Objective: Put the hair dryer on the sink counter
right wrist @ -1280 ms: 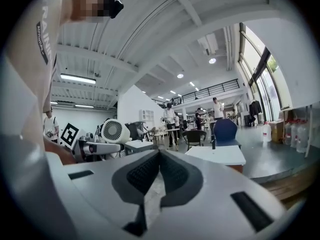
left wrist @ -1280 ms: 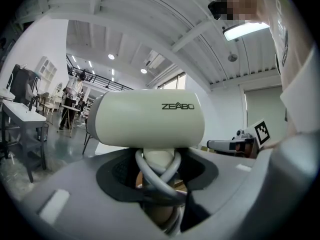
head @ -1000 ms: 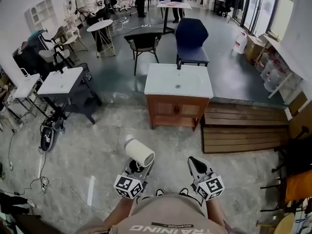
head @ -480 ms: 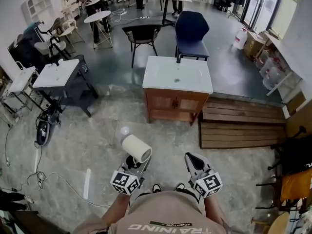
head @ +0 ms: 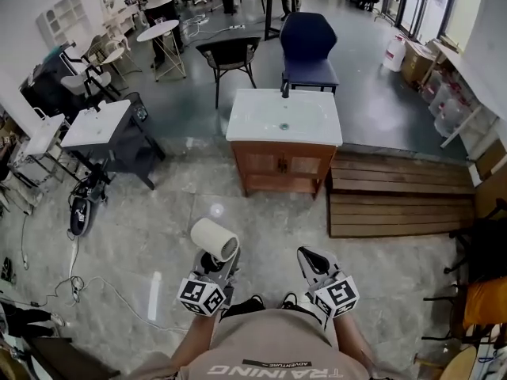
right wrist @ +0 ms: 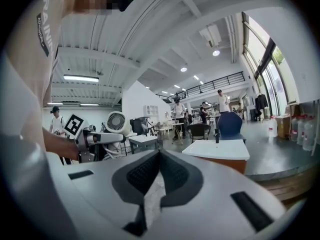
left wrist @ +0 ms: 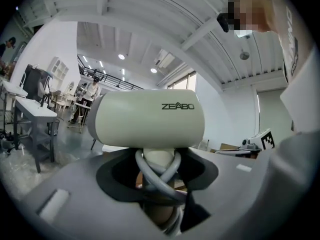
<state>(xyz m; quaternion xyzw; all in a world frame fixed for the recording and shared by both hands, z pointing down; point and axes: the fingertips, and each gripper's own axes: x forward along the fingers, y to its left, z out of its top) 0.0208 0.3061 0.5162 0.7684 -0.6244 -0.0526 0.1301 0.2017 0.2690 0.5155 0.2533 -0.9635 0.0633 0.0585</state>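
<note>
So the left gripper (head: pixel 215 264) has its jaws clamped on the handle of the cream hair dryer (head: pixel 214 239). The grey cord (left wrist: pixel 156 176) is looped round that handle, and the barrel sits crosswise above the jaws. The right gripper (head: pixel 308 258) is closed on nothing, over at the dryer's 3 o'clock. The white-topped sink counter (head: pixel 261 125) is out at 12 o'clock in the head view, well apart from both, with bare floor (head: pixel 261 220) in between.
</note>
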